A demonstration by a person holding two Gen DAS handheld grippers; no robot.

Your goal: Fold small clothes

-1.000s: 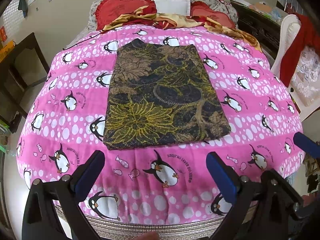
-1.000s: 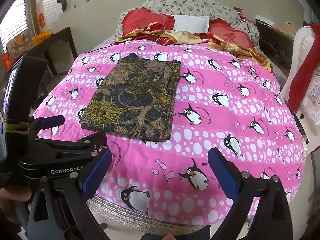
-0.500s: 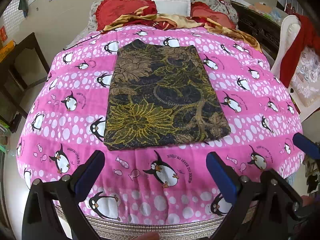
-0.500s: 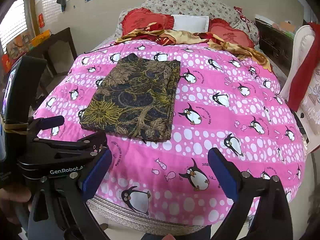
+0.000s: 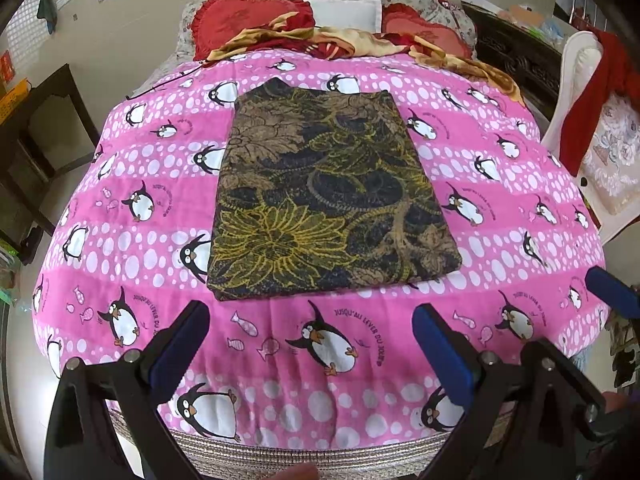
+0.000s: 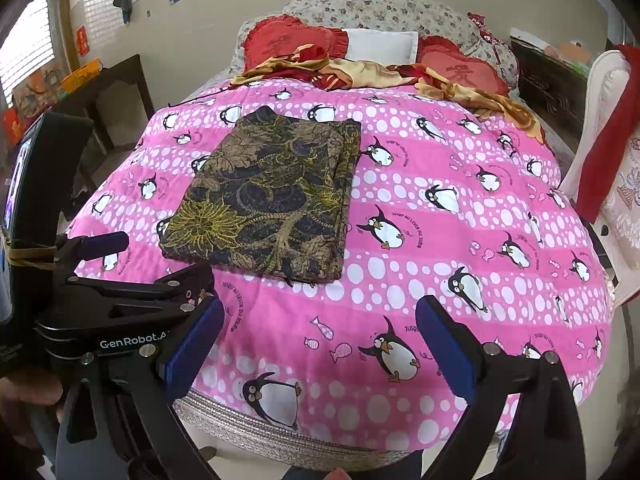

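Observation:
A dark garment with gold and brown flower print lies folded into a flat rectangle on the pink penguin quilt. In the right wrist view the same folded garment sits left of centre. My left gripper hovers open over the quilt's near edge, just short of the garment's front hem, nothing between its blue pads. My right gripper is also open and empty, to the right of the left one and apart from the cloth. The left gripper's black body shows at the left of the right wrist view.
Red cushions, a white pillow and a crumpled gold and red cloth lie at the head of the bed. A dark wooden desk stands left. A white chair with a red garment stands right.
Both views have drifted very slightly. The garment lies as before and both grippers stay open.

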